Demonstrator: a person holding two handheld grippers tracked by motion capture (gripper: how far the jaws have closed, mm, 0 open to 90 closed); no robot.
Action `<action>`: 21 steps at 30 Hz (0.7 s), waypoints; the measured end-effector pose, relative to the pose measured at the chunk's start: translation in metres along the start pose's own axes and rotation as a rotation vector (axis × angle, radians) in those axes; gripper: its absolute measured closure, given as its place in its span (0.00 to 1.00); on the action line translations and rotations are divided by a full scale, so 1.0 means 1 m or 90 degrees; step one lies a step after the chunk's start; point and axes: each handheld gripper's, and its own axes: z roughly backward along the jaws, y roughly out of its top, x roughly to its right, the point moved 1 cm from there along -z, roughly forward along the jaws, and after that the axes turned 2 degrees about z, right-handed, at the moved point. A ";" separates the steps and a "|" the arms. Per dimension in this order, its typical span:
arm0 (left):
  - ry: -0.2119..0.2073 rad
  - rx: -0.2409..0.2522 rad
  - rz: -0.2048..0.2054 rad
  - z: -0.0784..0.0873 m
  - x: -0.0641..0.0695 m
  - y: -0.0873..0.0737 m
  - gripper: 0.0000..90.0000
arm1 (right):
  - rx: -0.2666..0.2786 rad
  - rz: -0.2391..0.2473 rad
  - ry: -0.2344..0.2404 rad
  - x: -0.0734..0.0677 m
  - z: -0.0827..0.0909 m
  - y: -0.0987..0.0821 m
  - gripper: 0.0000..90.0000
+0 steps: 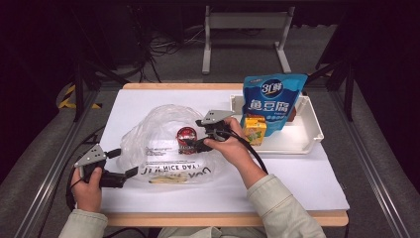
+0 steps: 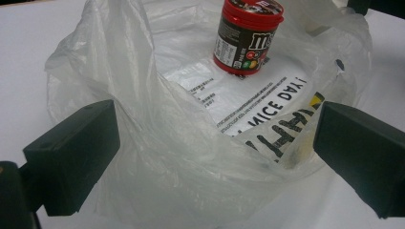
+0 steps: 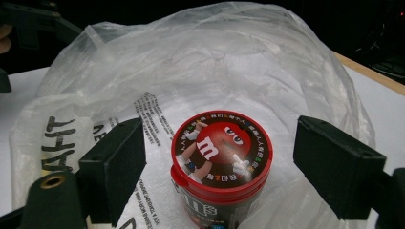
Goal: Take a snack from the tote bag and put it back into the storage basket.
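Candy tub stands upright inside the clear plastic bag in the middle of the table. Right tool is wide open, one jaw on each side of the tub, not touching it. Left tool, at the bag's 7 o'clock edge, is open too, holding nothing.

Red-lidded candy tub with dark label inside a clear plastic bag printed in black lettering — white desk, blue pouch.
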 end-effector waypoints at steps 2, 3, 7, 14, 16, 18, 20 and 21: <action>0.000 0.000 0.000 0.000 0.000 0.000 0.03 | -0.006 -0.001 -0.004 0.001 -0.004 -0.003 0.21; 0.000 0.000 0.000 0.000 0.000 0.000 0.03 | -0.008 -0.001 -0.004 0.001 -0.005 -0.004 0.21; 0.000 0.000 0.000 0.000 0.000 0.000 0.03 | -0.024 -0.002 -0.005 0.003 -0.011 -0.008 0.19; 0.000 -0.001 0.000 0.000 -0.001 0.000 0.03 | -0.052 -0.001 -0.003 0.005 -0.023 -0.016 0.17; 0.000 0.000 0.002 0.000 0.000 0.000 0.03 | -0.057 -0.001 -0.001 0.005 -0.027 -0.017 0.17; 0.000 0.000 0.002 0.000 0.000 0.000 0.03 | -0.060 -0.001 -0.002 0.004 -0.029 -0.018 0.17; 0.000 0.000 0.000 0.000 -0.001 0.000 0.03 | -0.065 0.002 -0.001 0.004 -0.032 -0.018 0.17; 0.000 0.000 0.001 0.000 -0.001 0.000 0.03 | -0.067 0.003 -0.001 0.003 -0.034 -0.019 0.17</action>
